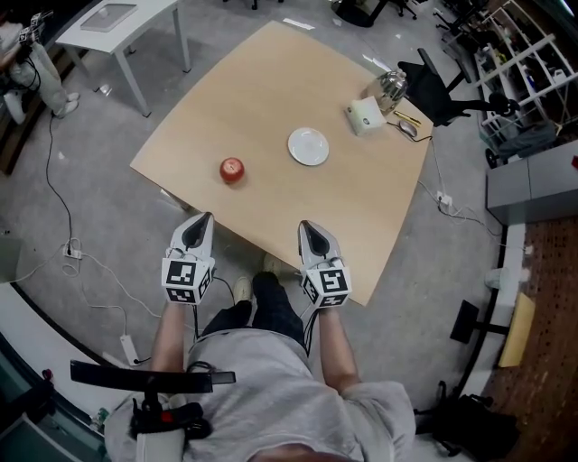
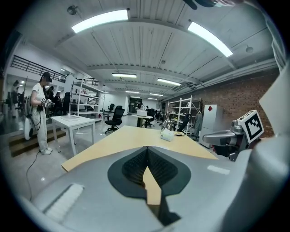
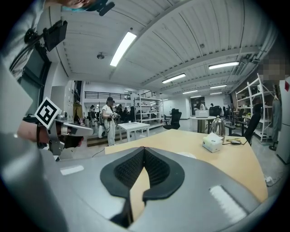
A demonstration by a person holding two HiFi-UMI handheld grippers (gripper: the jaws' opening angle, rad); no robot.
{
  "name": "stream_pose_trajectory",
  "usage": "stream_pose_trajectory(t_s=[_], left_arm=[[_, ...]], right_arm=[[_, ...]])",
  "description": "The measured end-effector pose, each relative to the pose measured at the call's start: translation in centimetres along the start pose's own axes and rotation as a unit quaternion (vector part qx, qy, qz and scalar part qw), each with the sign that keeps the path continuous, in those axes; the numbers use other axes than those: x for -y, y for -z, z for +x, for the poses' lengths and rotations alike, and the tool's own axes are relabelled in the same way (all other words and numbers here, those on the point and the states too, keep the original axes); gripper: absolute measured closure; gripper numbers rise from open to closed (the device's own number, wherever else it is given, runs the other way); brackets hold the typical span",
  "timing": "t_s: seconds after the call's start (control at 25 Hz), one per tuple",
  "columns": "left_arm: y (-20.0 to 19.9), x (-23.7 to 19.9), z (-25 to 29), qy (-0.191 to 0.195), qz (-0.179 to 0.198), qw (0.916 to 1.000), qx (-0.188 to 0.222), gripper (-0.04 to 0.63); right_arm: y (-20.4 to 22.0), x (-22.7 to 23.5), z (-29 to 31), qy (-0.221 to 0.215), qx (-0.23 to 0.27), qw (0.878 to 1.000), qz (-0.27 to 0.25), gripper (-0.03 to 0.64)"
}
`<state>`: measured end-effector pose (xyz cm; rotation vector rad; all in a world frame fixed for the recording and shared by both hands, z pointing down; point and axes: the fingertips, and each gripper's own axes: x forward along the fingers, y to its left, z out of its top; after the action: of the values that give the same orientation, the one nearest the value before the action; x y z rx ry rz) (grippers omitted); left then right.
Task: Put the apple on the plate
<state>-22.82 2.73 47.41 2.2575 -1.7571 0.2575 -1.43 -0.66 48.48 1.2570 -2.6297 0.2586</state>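
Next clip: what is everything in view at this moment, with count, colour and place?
apple: one, red, left part of the table, apart from the plate
plate: one, white, empty, mid-table
tissue box: one, pale, far right of the table
kettle: one, shiny, behind the tissue box
table: one, light wood
side table: one, white, far left
office chair: one, black, beyond the table's right corner
left tongs: grey, shut, empty, at the table's near edge
right tongs: grey, shut, empty, at the near edge

The light wooden table [image 1: 271,90] is open from its near edge to the round red apple [image 1: 232,170] and white round plate [image 1: 308,146], well apart.
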Motion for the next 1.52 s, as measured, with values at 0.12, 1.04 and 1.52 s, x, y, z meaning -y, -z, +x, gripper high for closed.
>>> stream_pose_trajectory(t_s=[0.12, 1.04, 1.52], left_arm=[[-0.4, -0.2, 0.1, -0.001, 0.000, 1.0000, -0.002, 0.575], [3.1, -3.2, 11.7, -0.033, -0.006, 0.9984, -0.046, 0.575], [7.5, -4.3, 17.9, -0.041, -0.030, 0.9955, -0.081, 0.575]], right_arm=[[-0.3, -0.1, 0.4, -0.006, -0.001, 1.000, 0.002, 0.611], [2.2, 6.8, 9.7, -0.043, -0.036, 0.998, 0.012, 0.611], [5.5, 10.9, 12.5, -0.039, -0.048, 0.998, 0.032, 0.611]])
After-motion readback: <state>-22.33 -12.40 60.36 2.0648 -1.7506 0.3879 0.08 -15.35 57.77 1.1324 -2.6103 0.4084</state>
